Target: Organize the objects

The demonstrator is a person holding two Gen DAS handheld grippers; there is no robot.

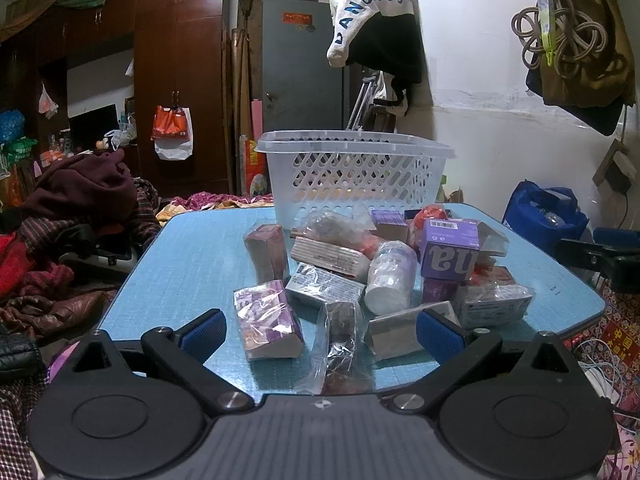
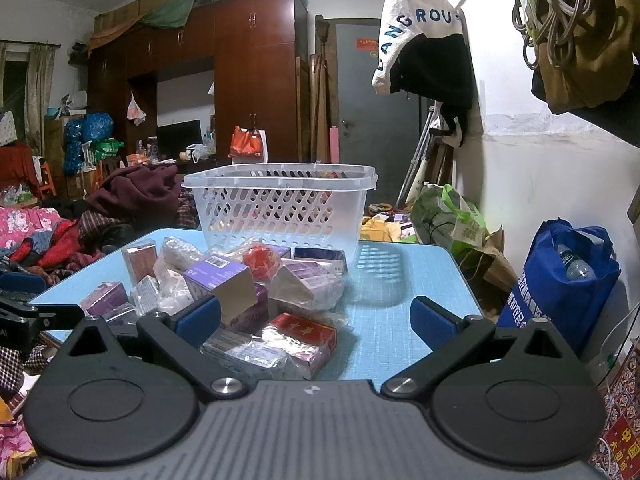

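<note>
A pile of small packs and boxes lies on a blue table (image 1: 192, 264). A clear plastic basket (image 1: 352, 172) stands behind the pile at the table's far edge; it also shows in the right wrist view (image 2: 280, 204). My left gripper (image 1: 320, 334) is open and empty, low at the near edge, with a purple wrapped pack (image 1: 268, 322) and a dark wrapped pack (image 1: 340, 336) between its fingers. A white bottle (image 1: 390, 276) and a purple box (image 1: 450, 254) lie further in. My right gripper (image 2: 316, 320) is open and empty over a red pack (image 2: 304, 338) at the pile's right side.
Heaps of clothes (image 1: 72, 216) lie left of the table. A blue bag (image 2: 560, 284) with a bottle stands at the right by the white wall. Clothes hang overhead (image 1: 376, 28). The right gripper shows at the right edge of the left wrist view (image 1: 604, 254).
</note>
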